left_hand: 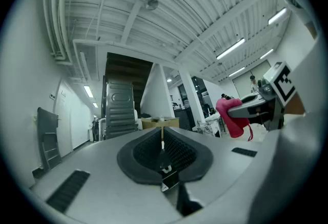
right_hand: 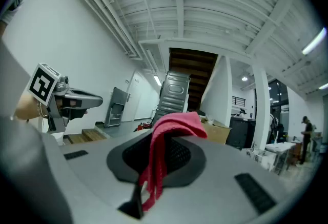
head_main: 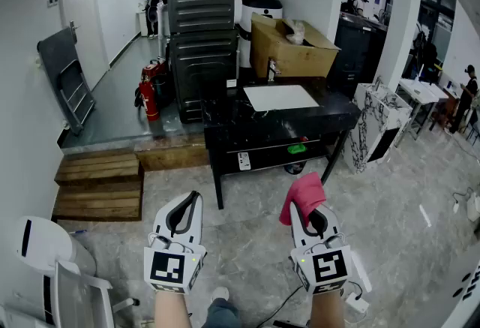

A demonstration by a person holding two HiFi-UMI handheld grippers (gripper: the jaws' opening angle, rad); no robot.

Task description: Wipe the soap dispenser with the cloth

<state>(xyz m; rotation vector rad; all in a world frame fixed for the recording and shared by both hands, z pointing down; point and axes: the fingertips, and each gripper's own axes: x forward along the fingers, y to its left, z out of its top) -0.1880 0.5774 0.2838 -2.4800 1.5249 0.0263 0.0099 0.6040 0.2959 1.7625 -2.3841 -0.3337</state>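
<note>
A red-pink cloth (head_main: 303,197) hangs from my right gripper (head_main: 306,208), which is shut on it; in the right gripper view the cloth (right_hand: 171,125) drapes over the closed jaws of the right gripper (right_hand: 163,142). My left gripper (head_main: 188,204) is shut and holds nothing; in the left gripper view its jaws meet at the left gripper's tip (left_hand: 162,138). Both grippers are held level over the floor, well short of the black counter (head_main: 225,120) with a white basin (head_main: 281,97). A small metal fixture (head_main: 272,69) stands behind the basin; I cannot tell whether it is the soap dispenser.
A cardboard box (head_main: 289,49) sits at the counter's back, and a dark metal appliance (head_main: 201,11) stands behind it. Red fire extinguishers (head_main: 150,97) and wooden steps (head_main: 101,184) are on the left. A white chair (head_main: 45,266) is at lower left, marble slabs (head_main: 375,127) on the right.
</note>
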